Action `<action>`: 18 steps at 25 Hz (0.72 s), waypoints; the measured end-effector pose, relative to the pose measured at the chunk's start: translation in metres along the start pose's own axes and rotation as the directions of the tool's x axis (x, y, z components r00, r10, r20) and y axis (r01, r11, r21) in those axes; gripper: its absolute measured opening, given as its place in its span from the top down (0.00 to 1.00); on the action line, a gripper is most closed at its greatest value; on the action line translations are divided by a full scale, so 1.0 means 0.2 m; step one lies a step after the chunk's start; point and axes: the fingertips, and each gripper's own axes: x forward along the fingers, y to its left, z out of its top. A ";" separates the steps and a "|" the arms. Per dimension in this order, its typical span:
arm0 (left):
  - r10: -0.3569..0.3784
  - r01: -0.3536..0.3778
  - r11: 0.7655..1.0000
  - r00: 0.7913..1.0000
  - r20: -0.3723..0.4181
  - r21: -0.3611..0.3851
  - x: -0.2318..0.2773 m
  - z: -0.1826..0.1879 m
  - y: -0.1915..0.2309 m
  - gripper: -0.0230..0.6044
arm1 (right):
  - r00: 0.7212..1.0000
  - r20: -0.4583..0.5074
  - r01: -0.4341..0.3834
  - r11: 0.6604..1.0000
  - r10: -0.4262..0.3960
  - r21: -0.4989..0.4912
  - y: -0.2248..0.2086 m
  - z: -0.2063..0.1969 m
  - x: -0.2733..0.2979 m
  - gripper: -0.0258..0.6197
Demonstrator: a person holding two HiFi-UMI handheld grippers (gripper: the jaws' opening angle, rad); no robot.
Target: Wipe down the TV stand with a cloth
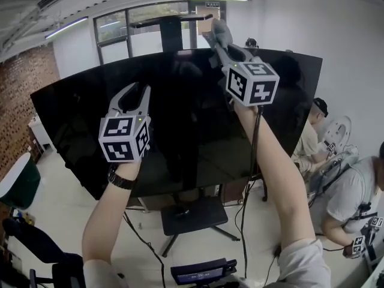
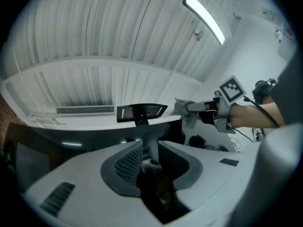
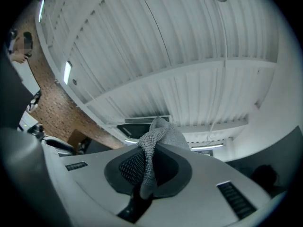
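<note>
Right gripper (image 1: 226,48) clamps cloth (image 1: 218,32) at screen (image 1: 180,131) top edge; left gripper (image 1: 134,93) jaws apart, empty (stand base (image 1: 193,215) judged unwiped).

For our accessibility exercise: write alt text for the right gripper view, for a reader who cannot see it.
The right hand-held gripper grips a grey mesh cloth between its jaws, aimed up at a white slatted ceiling; a brick wall shows at left.

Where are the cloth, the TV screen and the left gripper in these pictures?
cloth (image 3: 156,136): right gripper view, the fold between the jaws.
TV screen (image 1: 180,119): head view, middle of the dark panel.
left gripper (image 2: 149,146): left gripper view, the gap between its fingertips.
</note>
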 end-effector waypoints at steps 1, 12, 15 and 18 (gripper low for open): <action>-0.009 0.008 1.000 1.000 -0.019 -0.018 -0.07 -0.10 -0.03 0.78 | 0.999 0.011 -0.044 0.999 0.044 0.026 0.13 -0.09 -0.11 0.92; -0.052 0.030 0.995 0.970 -0.237 -0.098 -0.74 -2.04 -0.38 0.78 | 0.977 -0.162 -0.107 0.973 0.141 0.204 1.11 -2.19 -1.13 0.92; 0.007 -0.031 0.995 0.967 -0.256 -0.090 -0.94 -2.64 -0.50 0.78 | 0.972 -0.157 -0.133 0.962 0.173 0.237 1.29 -2.75 -1.34 0.92; 0.055 -0.062 0.998 0.964 -0.262 -0.020 -1.07 -3.18 -0.66 0.78 | 0.972 -0.150 -0.145 0.963 0.181 0.226 1.41 -3.27 -1.45 0.92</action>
